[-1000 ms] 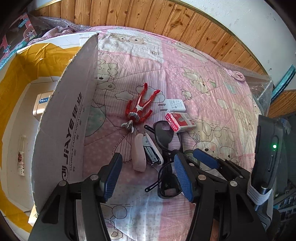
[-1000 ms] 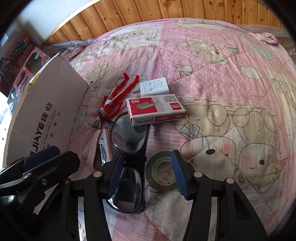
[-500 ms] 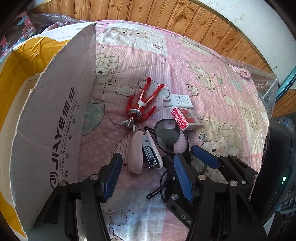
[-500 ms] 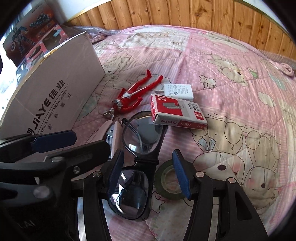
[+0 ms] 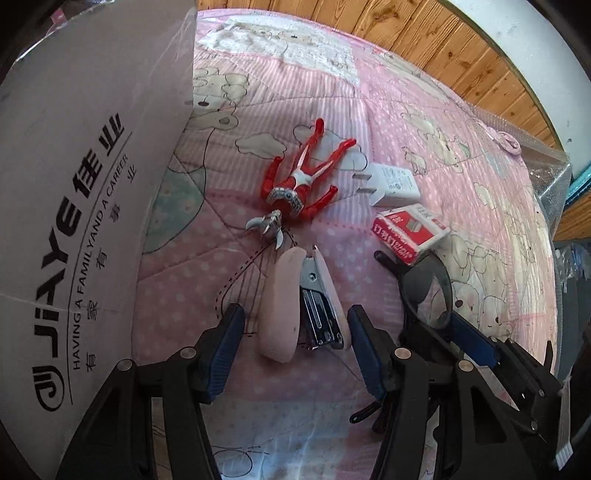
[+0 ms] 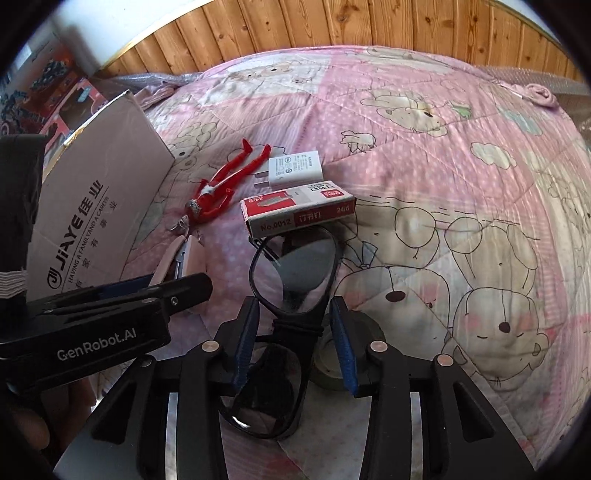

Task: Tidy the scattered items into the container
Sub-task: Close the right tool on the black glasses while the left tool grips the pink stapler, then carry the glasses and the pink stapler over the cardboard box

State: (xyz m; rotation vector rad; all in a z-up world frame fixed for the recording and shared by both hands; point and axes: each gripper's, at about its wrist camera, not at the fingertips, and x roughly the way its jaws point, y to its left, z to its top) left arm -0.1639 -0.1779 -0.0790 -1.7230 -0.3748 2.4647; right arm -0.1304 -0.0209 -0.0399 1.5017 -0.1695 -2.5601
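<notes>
A pink stapler point(image 5: 301, 306) lies on the pink quilt between the fingertips of my left gripper point(image 5: 295, 334), which is open and not touching it. The cardboard box point(image 5: 74, 184) stands just to its left. My right gripper point(image 6: 293, 341) has its fingers against both sides of the black sunglasses point(image 6: 295, 273) near the bridge. Beyond lie a red staple box point(image 6: 299, 212), a white charger point(image 6: 295, 170) and a red toy figure point(image 6: 221, 184). A green tape roll point(image 6: 369, 326) sits partly hidden behind the right finger.
The box's tall flap point(image 6: 99, 206) walls off the left side. The left gripper's black body point(image 6: 92, 317) crosses the lower left of the right wrist view. Wooden panelling point(image 6: 332, 29) runs behind the bed. Open quilt point(image 6: 461, 184) lies to the right.
My left gripper moved forward so the stapler now sits between its fingertips. My right gripper's fingers narrowed onto the sunglasses.
</notes>
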